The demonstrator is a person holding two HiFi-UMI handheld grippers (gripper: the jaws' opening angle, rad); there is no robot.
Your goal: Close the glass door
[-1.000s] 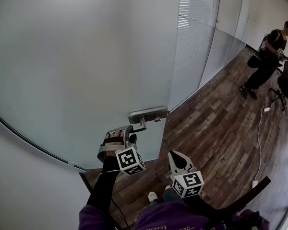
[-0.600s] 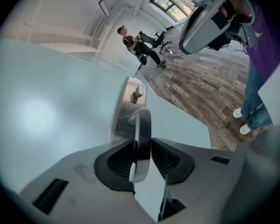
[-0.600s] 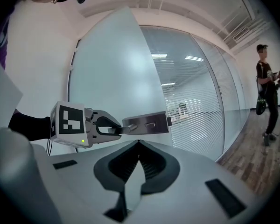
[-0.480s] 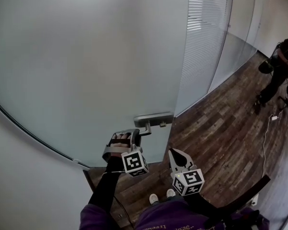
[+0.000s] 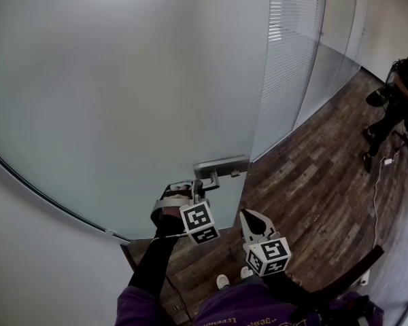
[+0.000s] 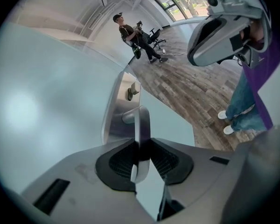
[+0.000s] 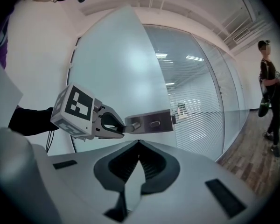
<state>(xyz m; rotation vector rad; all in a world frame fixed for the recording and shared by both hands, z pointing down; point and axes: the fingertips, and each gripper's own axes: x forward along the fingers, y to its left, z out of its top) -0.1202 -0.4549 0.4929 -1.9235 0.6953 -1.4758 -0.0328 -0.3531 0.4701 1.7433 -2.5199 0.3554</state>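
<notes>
The frosted glass door (image 5: 122, 80) carries a metal handle plate (image 5: 221, 165) with a lever (image 5: 207, 180) near its free edge. My left gripper (image 5: 190, 192) reaches up to that lever from below. In the left gripper view the lever (image 6: 142, 129) runs upright between the pads of the left gripper (image 6: 141, 148), whose jaws are closing and touch it on both sides. My right gripper (image 5: 253, 217) hovers to the right of the door edge, shut and holding nothing. The right gripper view shows its tips (image 7: 139, 143) together, with the left gripper (image 7: 113, 125) on the handle plate (image 7: 151, 122) ahead.
A curved glass wall with blinds (image 5: 292, 46) continues to the right of the door. Dark wood floor (image 5: 313, 182) lies beyond, with a white cable (image 5: 374, 195) on it. A person (image 5: 401, 100) stands by an office chair at the far right.
My left gripper has closed its jaws around the door lever. The right gripper has barely shifted. The distant person has slid toward the right edge of the head view.
</notes>
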